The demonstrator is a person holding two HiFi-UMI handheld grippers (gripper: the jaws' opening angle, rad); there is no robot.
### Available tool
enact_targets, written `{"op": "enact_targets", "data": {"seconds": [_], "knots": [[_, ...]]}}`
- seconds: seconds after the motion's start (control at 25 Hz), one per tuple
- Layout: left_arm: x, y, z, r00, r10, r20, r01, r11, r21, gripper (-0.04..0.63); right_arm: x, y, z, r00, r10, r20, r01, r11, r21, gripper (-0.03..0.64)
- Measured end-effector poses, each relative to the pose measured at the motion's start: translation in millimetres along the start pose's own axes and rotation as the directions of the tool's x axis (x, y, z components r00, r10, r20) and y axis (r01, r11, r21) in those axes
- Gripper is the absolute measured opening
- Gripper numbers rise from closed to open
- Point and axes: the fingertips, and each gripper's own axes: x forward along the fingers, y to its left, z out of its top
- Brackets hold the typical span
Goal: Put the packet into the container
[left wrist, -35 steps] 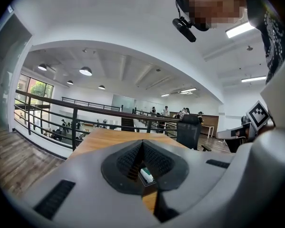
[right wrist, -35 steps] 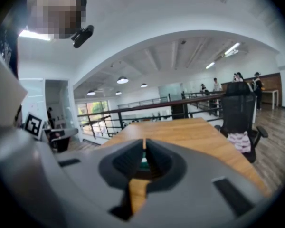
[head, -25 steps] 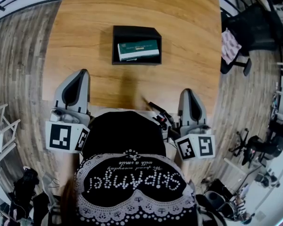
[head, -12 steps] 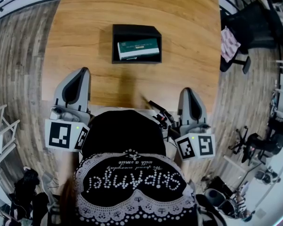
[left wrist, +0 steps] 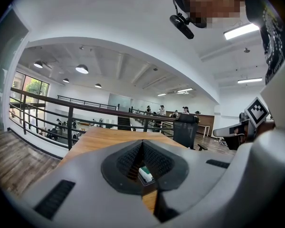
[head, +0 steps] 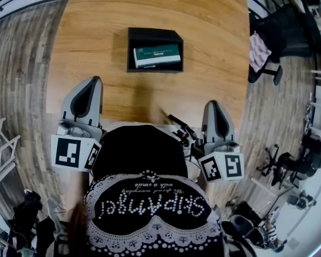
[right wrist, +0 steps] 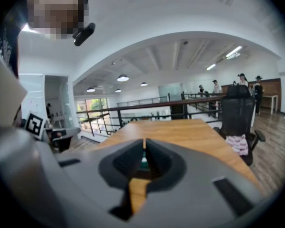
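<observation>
While the flat green-and-white packet (head: 157, 56) lies inside the black rectangular open-topped container (head: 150, 36), both of my tools are empty. The packet rests flat on the container's floor, its long side running across the head view and close to the wall nearest me. The container sits on the light brown wooden table (head: 150, 4), about midway across it.

My grey left gripper (head: 93, 81) hangs over the table's near edge, well apart from the container. In the left gripper view its jaws meet at the tips with nothing between them (left wrist: 141, 144). Through the hollow behind the tips I see the packet (left wrist: 145, 174) far ahead on the table.

My grey right gripper (head: 213, 104) is at the same near edge, to the other side of my body, also well apart from the container. Its jaws are pressed together and hold nothing (right wrist: 144, 141).

Each tool carries its white cube with black square markers, left (head: 75, 154) and right (head: 223, 166), flanking my black top with white lettering (head: 150, 208). Beyond the table's right side a black office chair (head: 289, 31) stands on the wood-plank floor (head: 16, 74), with a pale pink cloth (head: 261, 52) draped on it.
</observation>
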Motion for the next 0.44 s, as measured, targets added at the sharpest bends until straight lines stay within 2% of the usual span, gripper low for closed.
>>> {"op": "enact_targets", "data": {"seconds": [0.44], "knots": [[-5.4, 4.6, 0.8, 1.000, 0.017, 0.002, -0.017, 1.000, 0.003, 0.031, 1.5, 3.7, -1.0, 1.000, 0.011, -0.006, -0.011, 1.000, -0.004, 0.040]]}}
